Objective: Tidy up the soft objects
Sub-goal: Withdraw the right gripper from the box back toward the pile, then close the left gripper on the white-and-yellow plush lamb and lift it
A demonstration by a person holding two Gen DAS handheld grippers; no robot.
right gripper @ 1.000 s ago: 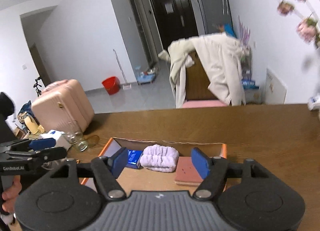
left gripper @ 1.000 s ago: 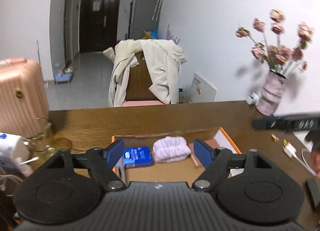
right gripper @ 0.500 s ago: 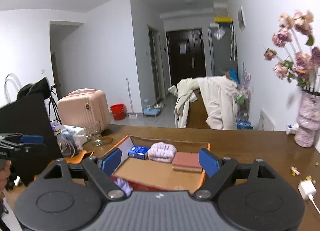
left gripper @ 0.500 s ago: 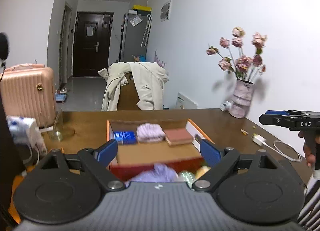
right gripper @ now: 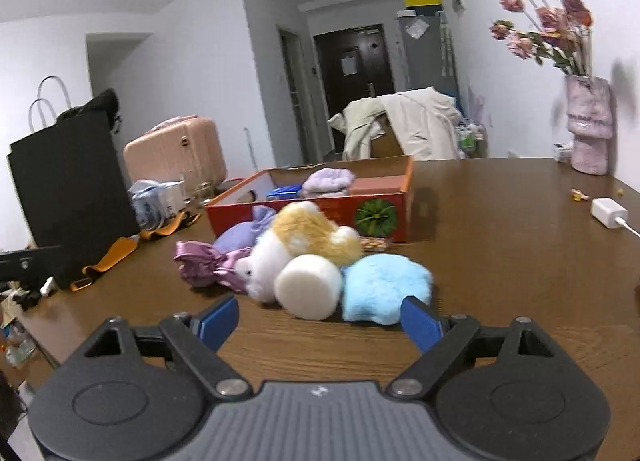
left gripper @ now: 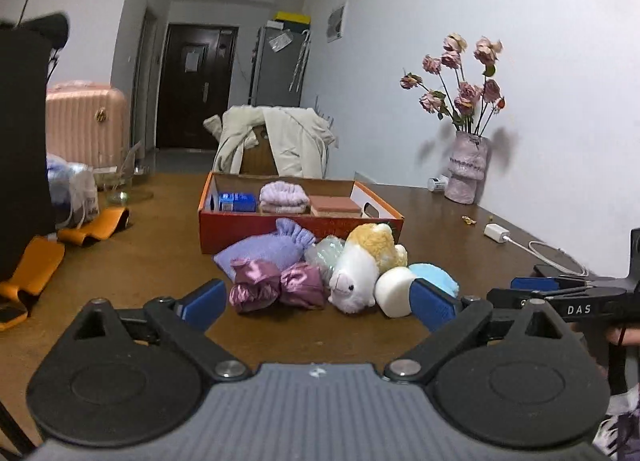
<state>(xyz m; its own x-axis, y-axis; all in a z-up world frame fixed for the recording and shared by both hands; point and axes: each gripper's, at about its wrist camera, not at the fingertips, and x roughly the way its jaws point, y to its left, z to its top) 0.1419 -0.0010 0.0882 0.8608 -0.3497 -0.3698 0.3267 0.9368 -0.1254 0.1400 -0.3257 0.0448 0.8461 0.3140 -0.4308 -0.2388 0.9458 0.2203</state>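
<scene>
Soft toys are lying heaped at frame centre on the brown table (left gripper: pixel 140 261), just beyond both claws: from left, a lilac pouch (left gripper: pixel 264 251), satin scrunchies (left gripper: pixel 276 287), a white-and-yellow plush (left gripper: pixel 362 265), a white foam cylinder (right gripper: pixel 308 285) and a blue puff (right gripper: pixel 384 285). The left gripper (left gripper: pixel 318 299) and right gripper (right gripper: pixel 320 321) are both spreading apart, gripping nothing. Behind the heap an orange box (left gripper: pixel 256 227) is holding a blue packet (left gripper: pixel 236 201), a lilac headband (left gripper: pixel 282 197) and a pink sponge (left gripper: pixel 334 205). A vase of flowers (left gripper: pixel 466 165) is standing at the right
</scene>
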